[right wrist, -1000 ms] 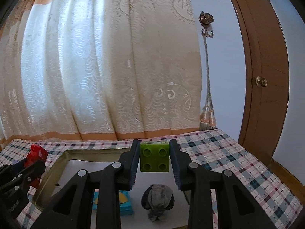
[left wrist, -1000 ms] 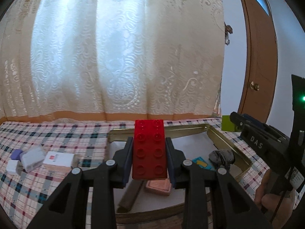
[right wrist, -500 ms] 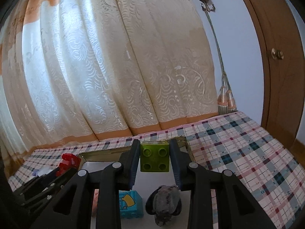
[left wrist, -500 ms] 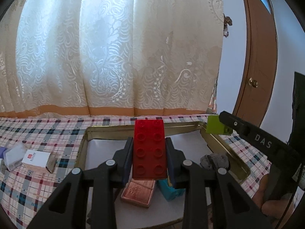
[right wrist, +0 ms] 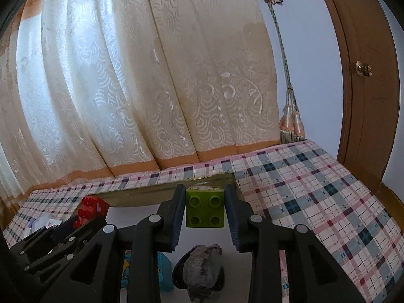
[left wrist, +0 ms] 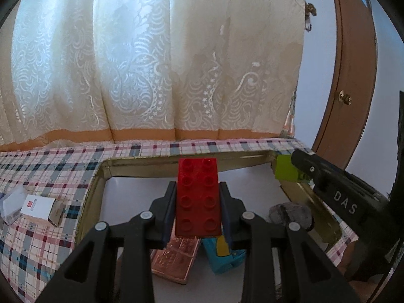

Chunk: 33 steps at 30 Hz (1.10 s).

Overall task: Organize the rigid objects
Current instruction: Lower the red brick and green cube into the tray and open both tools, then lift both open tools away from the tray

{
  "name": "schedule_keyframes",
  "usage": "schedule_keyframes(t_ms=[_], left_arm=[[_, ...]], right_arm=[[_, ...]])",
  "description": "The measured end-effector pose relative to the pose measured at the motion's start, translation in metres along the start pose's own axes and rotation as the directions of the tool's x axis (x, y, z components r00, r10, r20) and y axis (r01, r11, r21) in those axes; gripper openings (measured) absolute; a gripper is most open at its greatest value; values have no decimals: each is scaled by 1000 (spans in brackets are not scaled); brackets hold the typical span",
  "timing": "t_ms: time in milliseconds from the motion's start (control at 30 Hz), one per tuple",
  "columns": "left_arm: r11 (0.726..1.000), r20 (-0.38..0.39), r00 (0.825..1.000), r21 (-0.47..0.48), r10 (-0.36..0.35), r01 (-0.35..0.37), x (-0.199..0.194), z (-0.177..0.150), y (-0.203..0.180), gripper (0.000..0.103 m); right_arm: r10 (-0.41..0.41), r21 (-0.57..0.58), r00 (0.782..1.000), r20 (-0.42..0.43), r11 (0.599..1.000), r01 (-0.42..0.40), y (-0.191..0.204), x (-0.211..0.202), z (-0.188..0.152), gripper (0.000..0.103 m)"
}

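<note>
My left gripper [left wrist: 198,197] is shut on a long red brick [left wrist: 198,197], held studs up above a gold metal tray [left wrist: 93,194] with a white floor. My right gripper [right wrist: 205,210] is shut on a small green brick [right wrist: 205,210] over the tray's far right corner [right wrist: 227,176]. In the left wrist view the green brick [left wrist: 286,169] and the right gripper's black finger [left wrist: 338,194] come in from the right. The red brick [right wrist: 92,208] shows at the left of the right wrist view. In the tray lie a copper block [left wrist: 175,258], a blue block [left wrist: 222,255] and a grey stone [right wrist: 200,270].
The tray rests on a plaid cloth [right wrist: 315,197]. Left of the tray lie a small white box [left wrist: 38,205] and a clear plastic piece [left wrist: 11,205]. A lace curtain [left wrist: 151,63] hangs behind, and a wooden door [right wrist: 366,75] stands at the right.
Both grippers have moved forward and a little down over the tray, each keeping its brick. The tray's contents now lie closer under the fingers, and the green brick has come nearer the red one.
</note>
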<state>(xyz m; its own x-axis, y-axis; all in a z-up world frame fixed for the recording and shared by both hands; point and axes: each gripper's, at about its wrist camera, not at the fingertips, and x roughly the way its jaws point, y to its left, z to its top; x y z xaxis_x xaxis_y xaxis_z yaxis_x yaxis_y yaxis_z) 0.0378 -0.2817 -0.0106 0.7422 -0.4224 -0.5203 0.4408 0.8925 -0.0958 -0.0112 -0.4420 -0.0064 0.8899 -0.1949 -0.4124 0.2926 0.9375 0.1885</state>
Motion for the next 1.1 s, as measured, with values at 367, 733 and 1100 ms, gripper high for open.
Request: schedule_keyframes(t_ms=[367, 733, 1100], left_arm=[[999, -81, 996, 22, 41, -40, 19, -3, -1, 31], [992, 140, 985, 61, 97, -106, -17, -6, -3, 103], [982, 196, 963, 14, 183, -190, -32, -8, 17, 103]], right_arm=[[-24, -28, 999, -37, 999, 23, 6, 9, -6, 34], [-73, -9, 992, 99, 997, 75, 5, -18, -4, 74], [-140, -33, 933, 332, 987, 160, 12, -51, -11, 80]])
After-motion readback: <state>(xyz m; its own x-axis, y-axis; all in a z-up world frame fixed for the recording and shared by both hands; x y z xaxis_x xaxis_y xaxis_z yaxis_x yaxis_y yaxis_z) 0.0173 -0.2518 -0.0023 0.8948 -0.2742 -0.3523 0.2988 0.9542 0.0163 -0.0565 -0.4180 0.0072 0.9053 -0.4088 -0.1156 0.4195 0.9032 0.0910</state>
